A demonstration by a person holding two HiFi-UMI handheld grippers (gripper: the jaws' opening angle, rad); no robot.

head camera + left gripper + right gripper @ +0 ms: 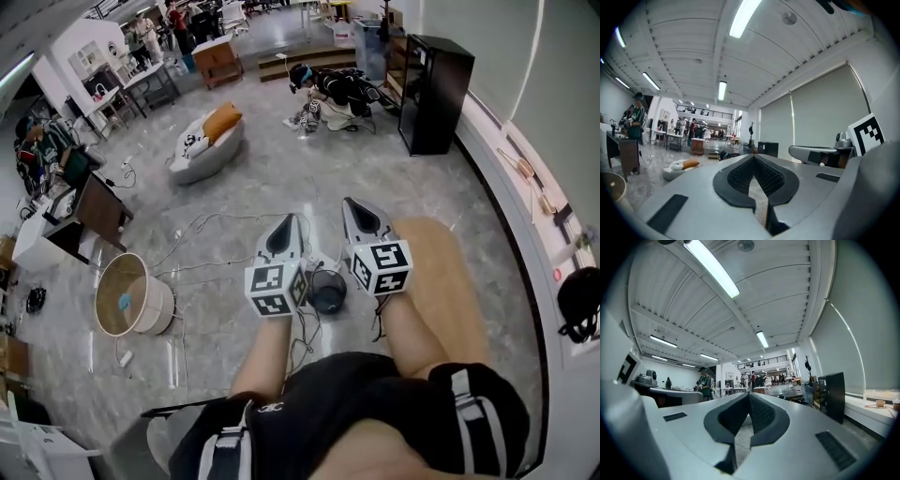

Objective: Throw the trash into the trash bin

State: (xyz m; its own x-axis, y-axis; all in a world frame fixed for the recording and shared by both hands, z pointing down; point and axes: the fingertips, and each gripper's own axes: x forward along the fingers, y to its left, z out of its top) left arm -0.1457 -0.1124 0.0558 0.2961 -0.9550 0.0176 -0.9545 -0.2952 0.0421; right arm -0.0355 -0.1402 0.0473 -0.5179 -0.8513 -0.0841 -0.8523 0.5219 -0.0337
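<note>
Round beige trash bin (pixel 161 305), open-topped, standing on grey floor, small blue scrap (pixel 125 302) lying inside

The trash bin (pixel 161 306) stands left of the left gripper (pixel 290 221).

1. We read this as a big open-plan lab or workshop hall, not a home. It has one wide polished stone floor (pixel 281 178) and a high ceiling with long strip lights (pixel 711 267).
2. At the far end we see work tables (pixel 150 80) with people (pixel 178 28) standing around them, and a mezzanine railing (pixel 761 363) above.
3. Loose cables (pixel 202 253) trail over the floor, and one person (pixel 333 89) crouches on it.
4. A tall black cabinet (pixel 434 92) stands by a wall of roller blinds (pixel 825 112), and a beanbag (pixel 206 145) sits mid-floor.
</note>
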